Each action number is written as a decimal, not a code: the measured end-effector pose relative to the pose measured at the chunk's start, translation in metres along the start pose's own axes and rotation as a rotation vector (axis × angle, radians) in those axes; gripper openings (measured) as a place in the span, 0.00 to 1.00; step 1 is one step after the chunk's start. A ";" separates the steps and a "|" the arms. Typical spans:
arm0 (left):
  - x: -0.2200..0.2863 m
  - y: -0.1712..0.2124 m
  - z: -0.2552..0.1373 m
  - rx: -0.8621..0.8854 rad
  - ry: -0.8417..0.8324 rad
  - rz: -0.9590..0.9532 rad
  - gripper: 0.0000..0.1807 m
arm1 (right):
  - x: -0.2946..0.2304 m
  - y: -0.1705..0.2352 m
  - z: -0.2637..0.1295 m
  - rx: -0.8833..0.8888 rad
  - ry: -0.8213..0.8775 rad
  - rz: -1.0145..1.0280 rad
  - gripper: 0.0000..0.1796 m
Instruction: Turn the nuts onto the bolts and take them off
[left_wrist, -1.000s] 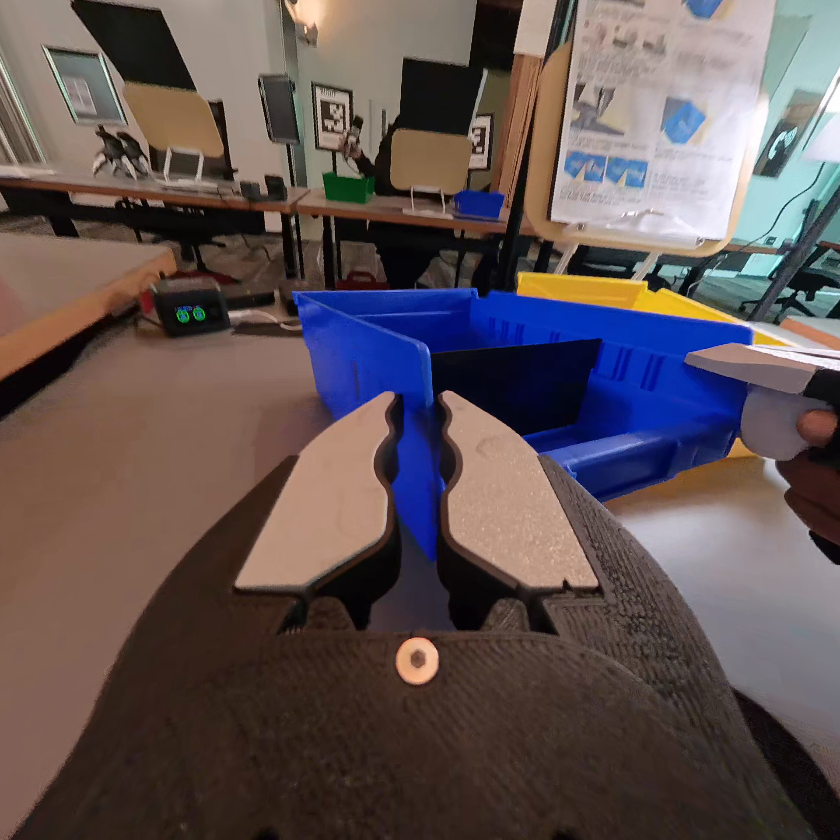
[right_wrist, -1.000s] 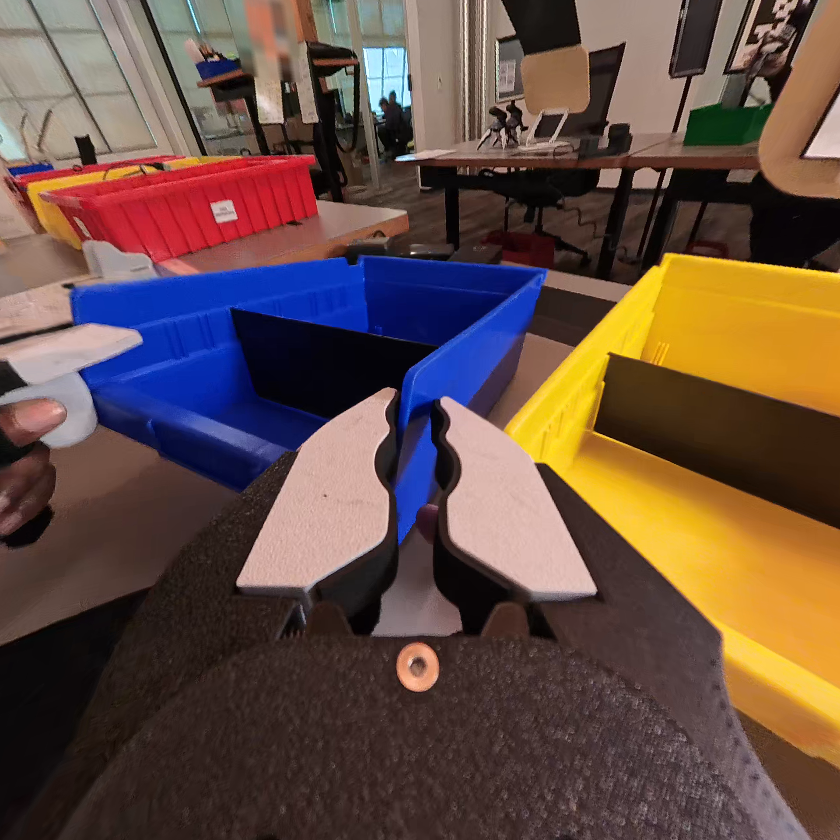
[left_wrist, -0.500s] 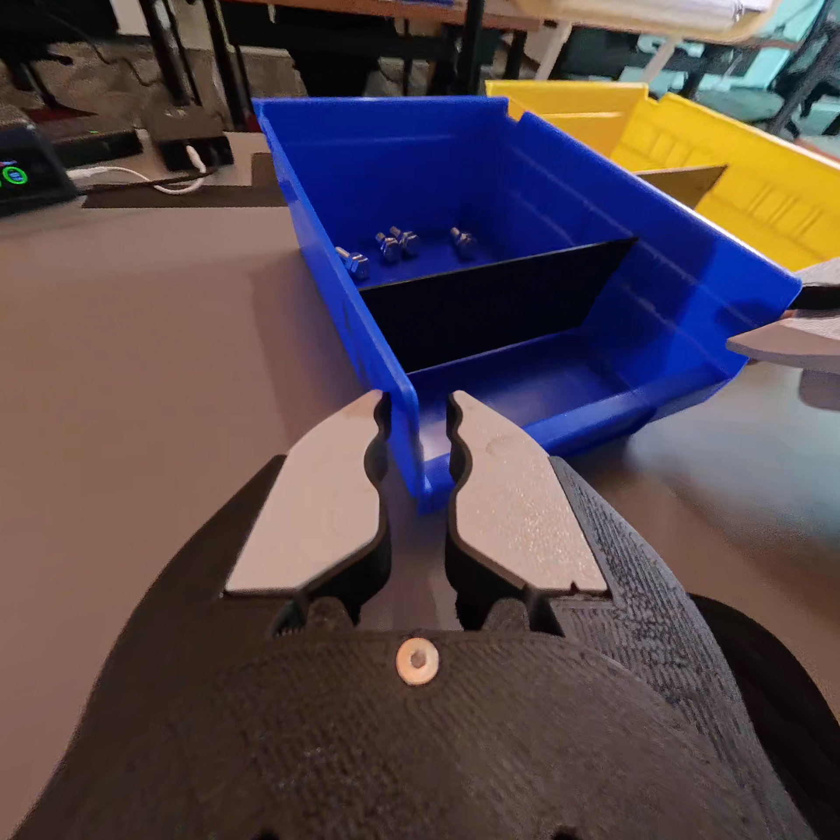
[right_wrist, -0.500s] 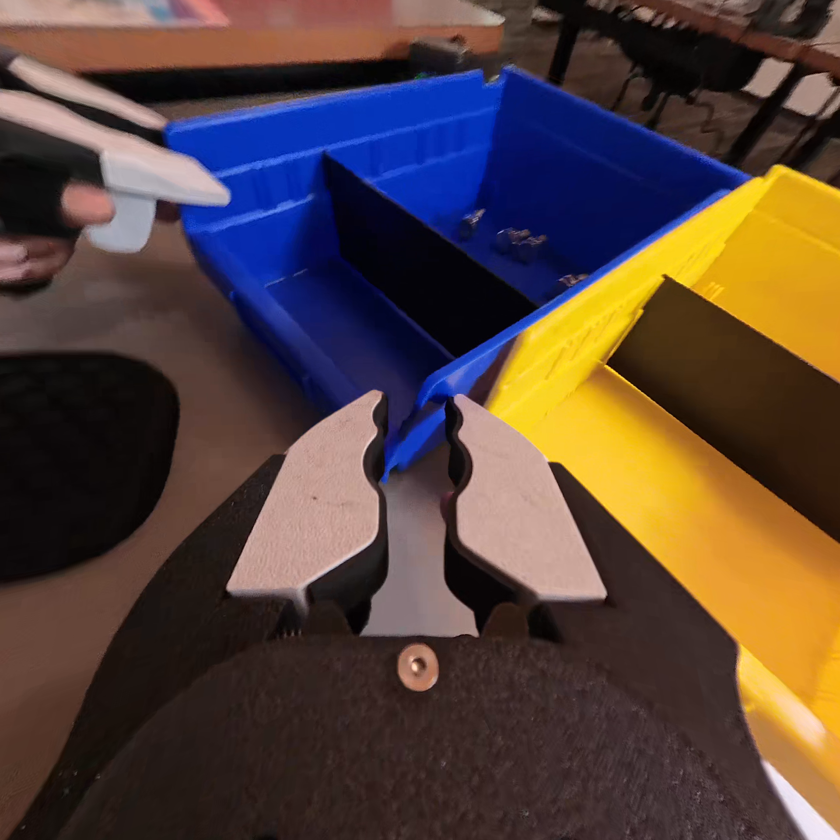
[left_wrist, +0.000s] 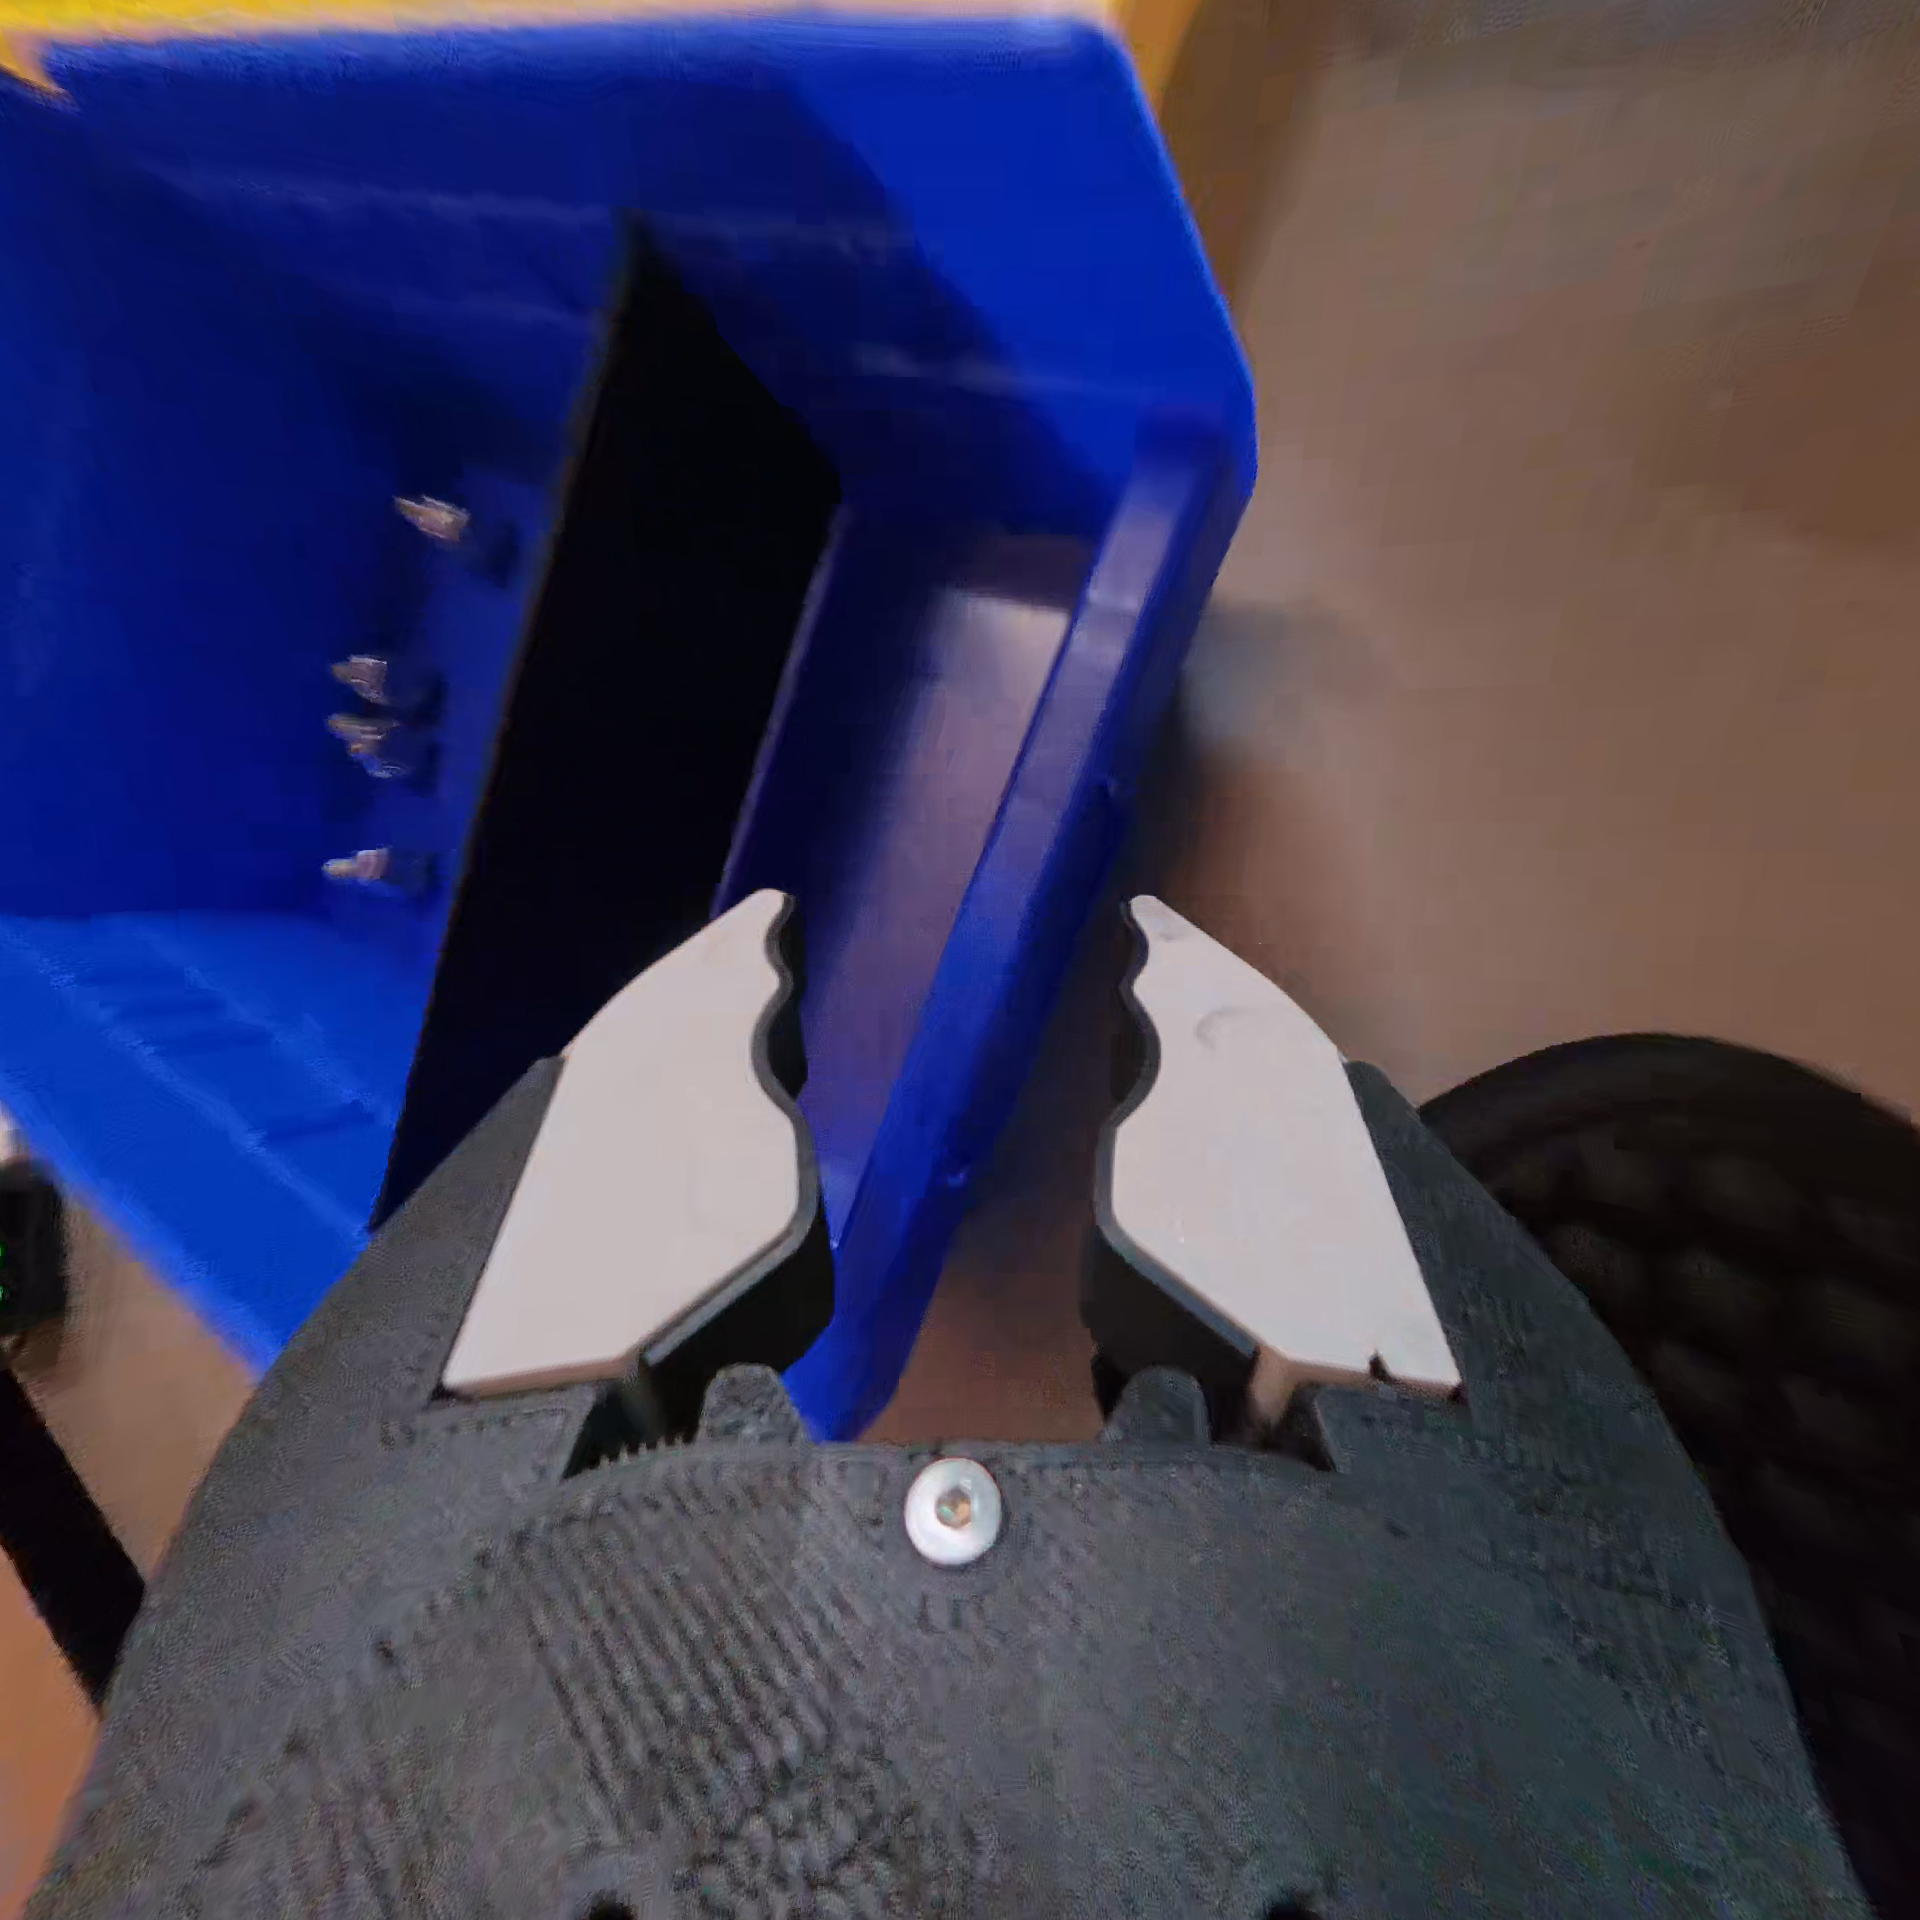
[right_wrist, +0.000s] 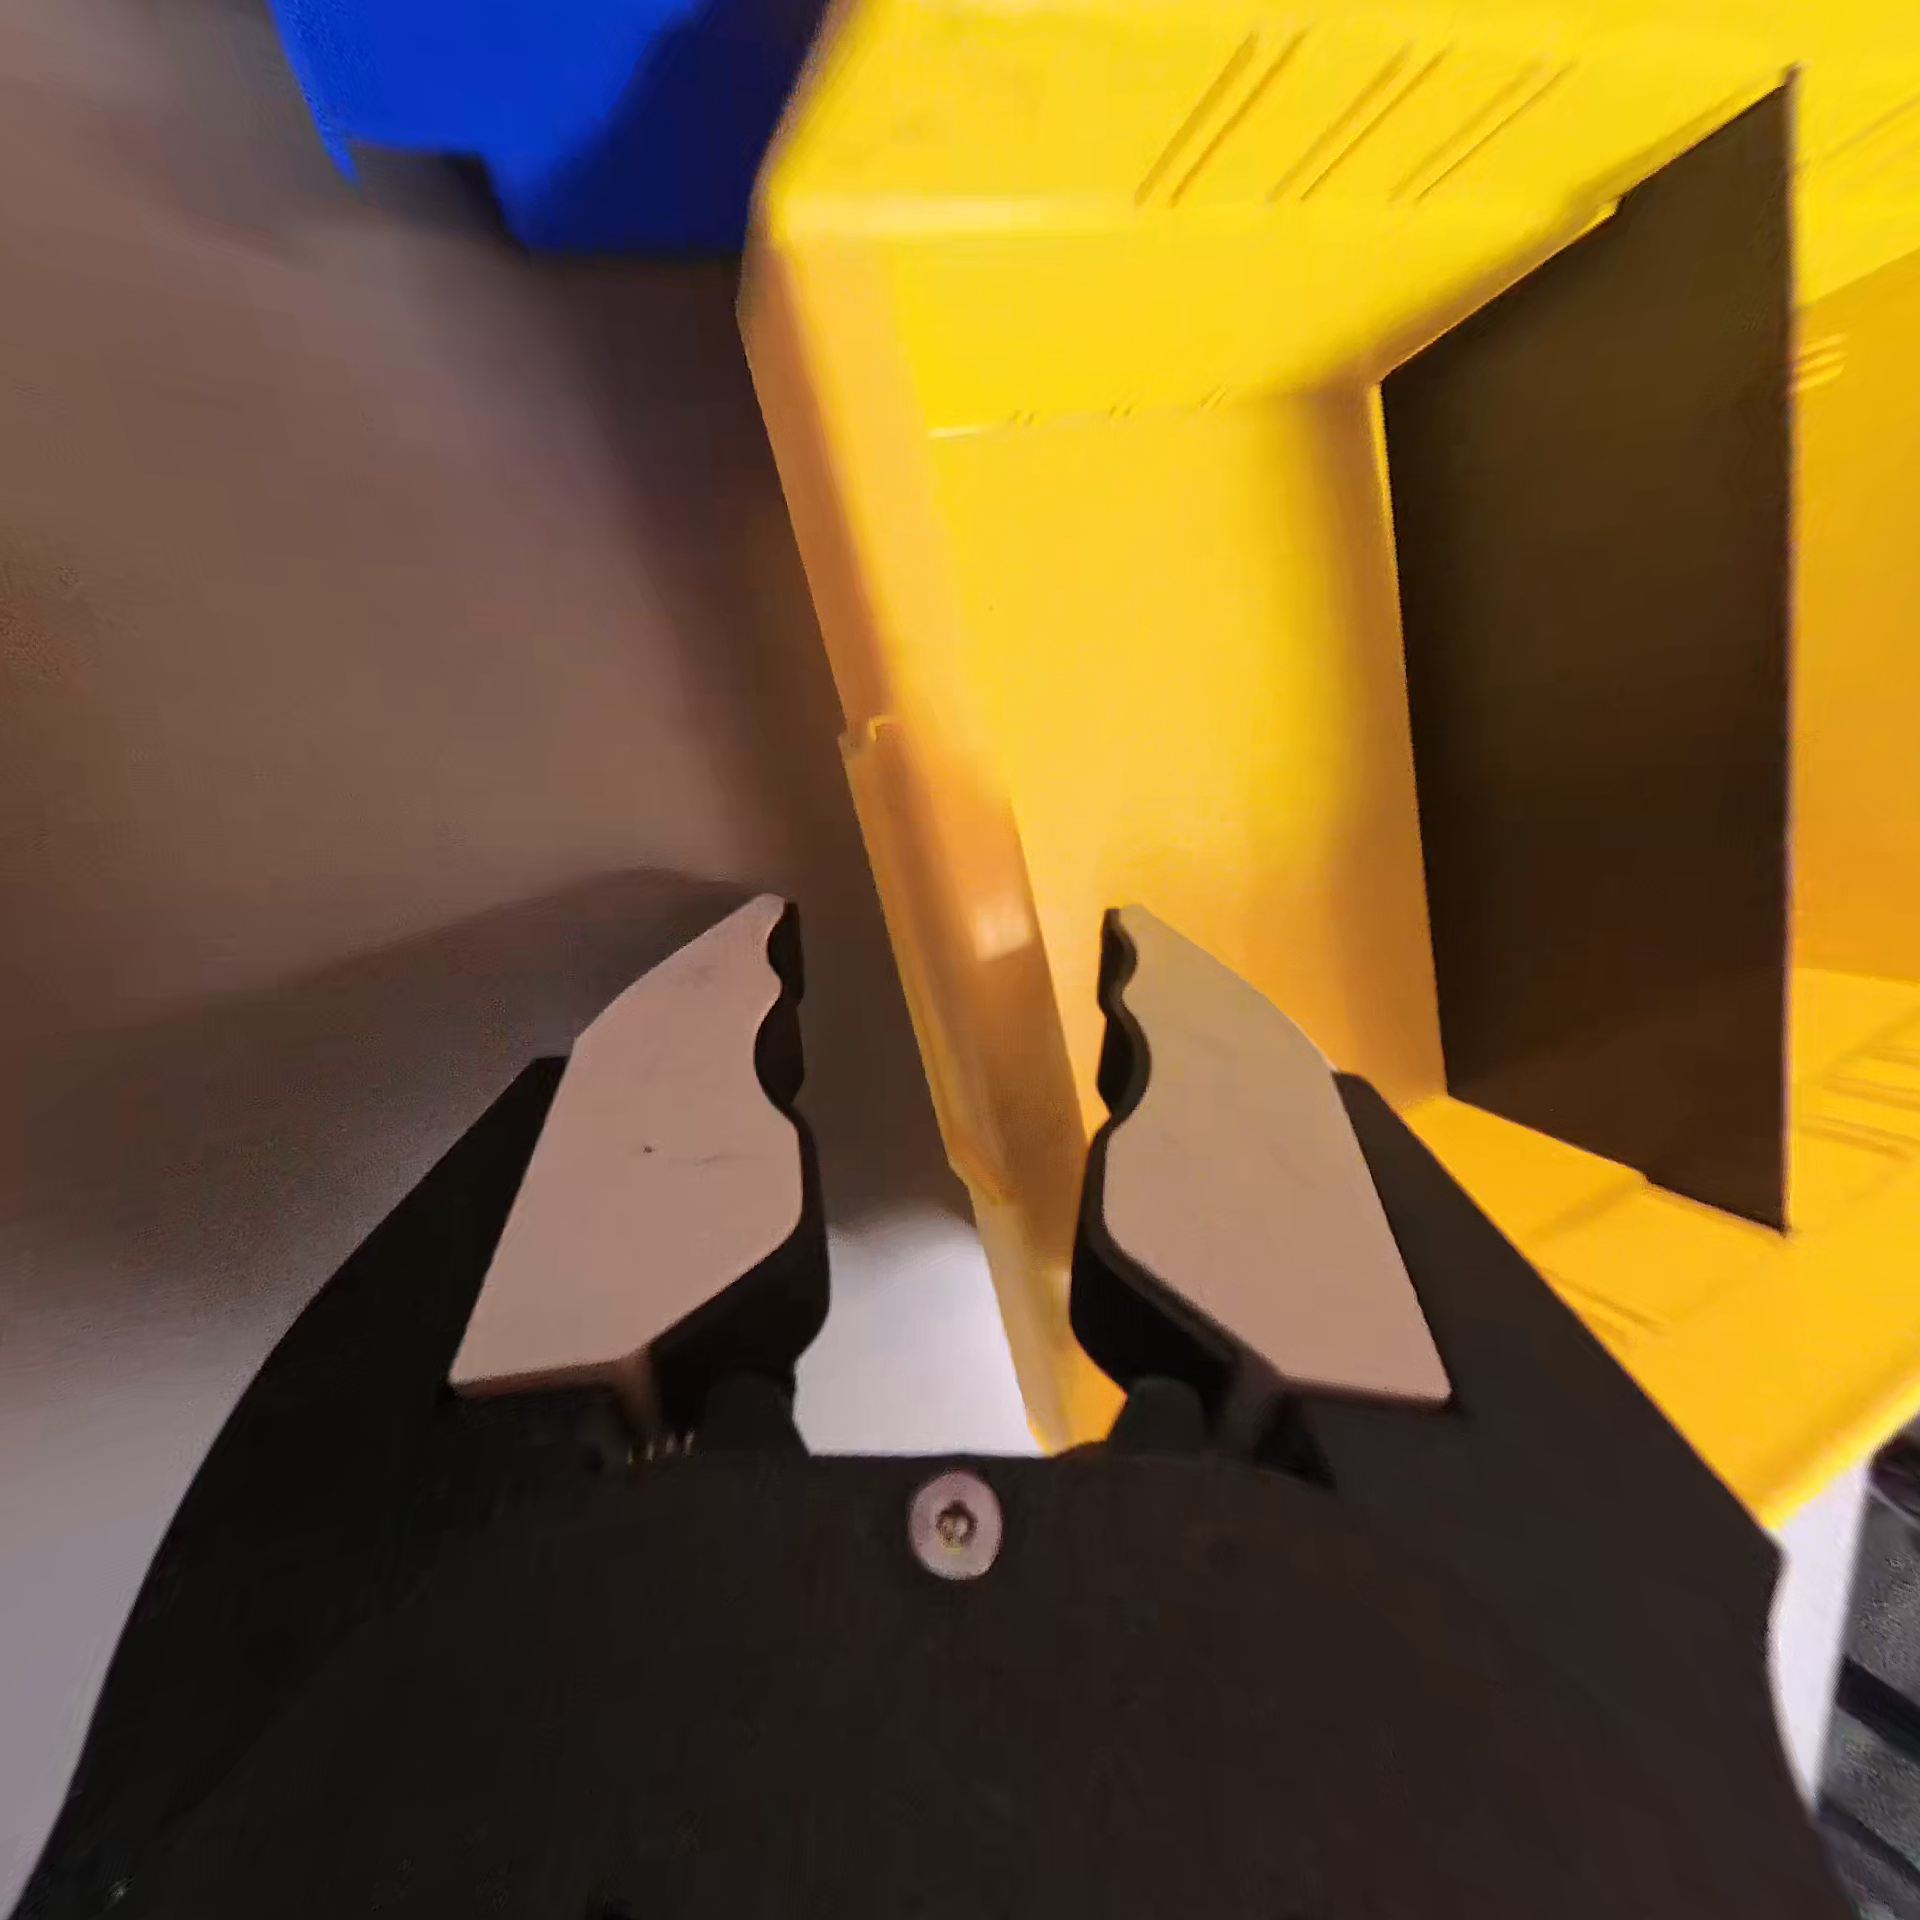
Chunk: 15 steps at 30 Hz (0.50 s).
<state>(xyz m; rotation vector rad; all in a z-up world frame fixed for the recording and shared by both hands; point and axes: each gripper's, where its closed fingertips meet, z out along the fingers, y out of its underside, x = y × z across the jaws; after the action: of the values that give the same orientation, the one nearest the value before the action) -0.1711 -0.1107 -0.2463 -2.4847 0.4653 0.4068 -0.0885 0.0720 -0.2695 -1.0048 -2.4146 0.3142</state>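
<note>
Several small metal bolts (left_wrist: 366, 727) lie in the far compartment of a blue bin (left_wrist: 1039, 831), behind its black divider (left_wrist: 644, 727). My left gripper (left_wrist: 954, 914) is open above the bin's front lip, one finger over the near compartment, the other over the table. My right gripper (right_wrist: 951, 925) is open and straddles the front lip of a yellow bin (right_wrist: 1143, 675), which has a black divider (right_wrist: 1590, 675). The near yellow compartment holds nothing that I see. Both views are blurred by motion. Neither gripper holds anything.
The bins stand on a grey-brown table (left_wrist: 1558, 520). A corner of the blue bin shows at the top of the right wrist view (right_wrist: 540, 114). A black textured object (left_wrist: 1714, 1299) lies at the right of the left wrist view. The left gripper's tips are roughly 20 cm from the right gripper's.
Both grippers have opened from nearly shut and tipped to look down. The left moved over the blue bin's front lip; the right swung from the blue bin to the yellow bin's lip.
</note>
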 end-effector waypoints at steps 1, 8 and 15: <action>0.004 0.007 0.013 -0.069 0.039 0.028 0.33 | 0.001 0.002 0.007 -0.024 0.013 -0.022 0.27; 0.018 0.003 0.039 -0.117 0.116 0.137 0.18 | -0.013 0.020 -0.002 -0.024 0.040 0.018 0.17; 0.020 -0.017 0.049 -0.077 0.083 0.156 0.18 | -0.025 0.099 -0.045 -0.092 0.148 0.172 0.17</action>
<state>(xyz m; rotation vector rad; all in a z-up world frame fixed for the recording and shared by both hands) -0.1558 -0.0739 -0.2843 -2.5560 0.6930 0.3908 0.0093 0.1248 -0.2794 -1.2357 -2.2322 0.1826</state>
